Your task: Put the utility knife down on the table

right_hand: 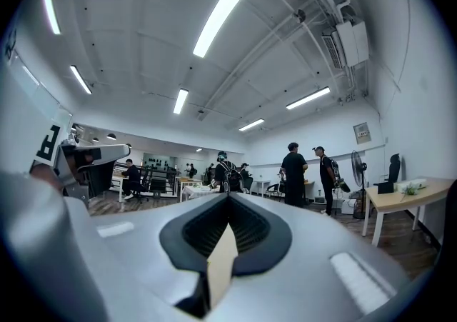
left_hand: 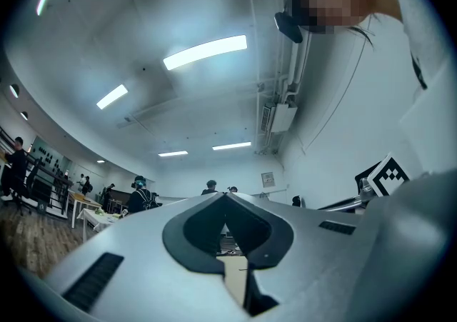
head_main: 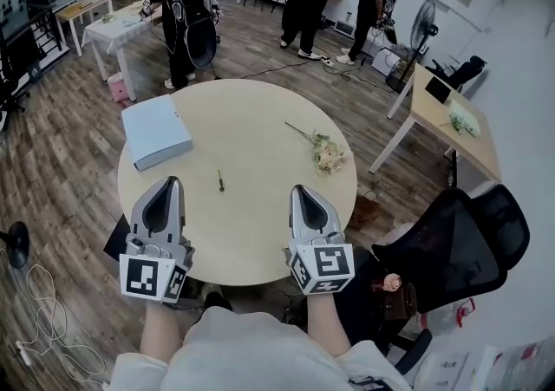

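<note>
Although the task asks for the utility knife (head_main: 220, 180) to be set down, we judge that the slim dark thing lying loose near the middle of the round worktop (head_main: 260, 237) is that knife, so it seems to be down already; it is too small for us to make out blade or handle. Neither claw has it. The left claw (head_main: 171, 181) hangs over the near edge of the worktop on its left side, and in the left gripper view its jaws meet at the tips with only bare worktop showing through the gap below them. The right claw (head_main: 299, 192) hangs over the near edge on the right side, and the right gripper view shows its jaws drawn together too, with nothing between them. The relation we would watch is this: the knife lies between the two claws, about level with their tips, just to the right of the left claw and further to the left of the right one, so the left claw is the nearer. Its long axis runs from the near edge toward the far edge, roughly along the line in which both claws point. A pale blue binder (head_main: 156, 131) rests by the far left edge and a sprig of flowers (head_main: 327, 153) by the right edge, both well apart from the knife.
</note>
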### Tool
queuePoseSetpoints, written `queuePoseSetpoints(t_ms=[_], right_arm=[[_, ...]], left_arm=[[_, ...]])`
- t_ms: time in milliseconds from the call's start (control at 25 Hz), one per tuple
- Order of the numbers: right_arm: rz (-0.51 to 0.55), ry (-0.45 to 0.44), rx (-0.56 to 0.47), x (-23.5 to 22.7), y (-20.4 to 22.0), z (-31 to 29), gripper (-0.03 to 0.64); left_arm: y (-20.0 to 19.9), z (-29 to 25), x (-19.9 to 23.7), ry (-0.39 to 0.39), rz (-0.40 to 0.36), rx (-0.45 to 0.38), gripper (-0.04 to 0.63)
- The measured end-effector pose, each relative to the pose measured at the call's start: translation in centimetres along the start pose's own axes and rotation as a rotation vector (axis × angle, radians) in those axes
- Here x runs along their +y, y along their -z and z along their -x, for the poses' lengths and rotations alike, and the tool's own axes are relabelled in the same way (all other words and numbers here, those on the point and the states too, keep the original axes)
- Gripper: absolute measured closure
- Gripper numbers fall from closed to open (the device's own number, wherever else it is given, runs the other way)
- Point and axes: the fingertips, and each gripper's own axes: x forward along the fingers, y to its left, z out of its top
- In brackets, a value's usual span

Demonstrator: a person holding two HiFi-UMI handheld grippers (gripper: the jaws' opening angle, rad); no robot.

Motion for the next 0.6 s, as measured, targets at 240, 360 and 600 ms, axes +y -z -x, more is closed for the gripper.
queuePoseSetpoints(t_ms=[240,360,600], right_arm=[[-0.004,-0.002,-0.002,-0.1,-0.1,1.3,0.606],[-0.007,-0.002,-0.001,-0.2,0.0,1.9,0.606],[-0.004,-0.002,0.002,-0.3,0.2,2.8,0.606]], left_arm=[[-0.1,0.8,-1.1,0.003,0.007,-0.004,0.588],[-0.1,1.1,-1.5,0.005,0.012,-0.005,0.588],[0.1,1.8,-2.3,0.006,0.016,-0.003,0.588]])
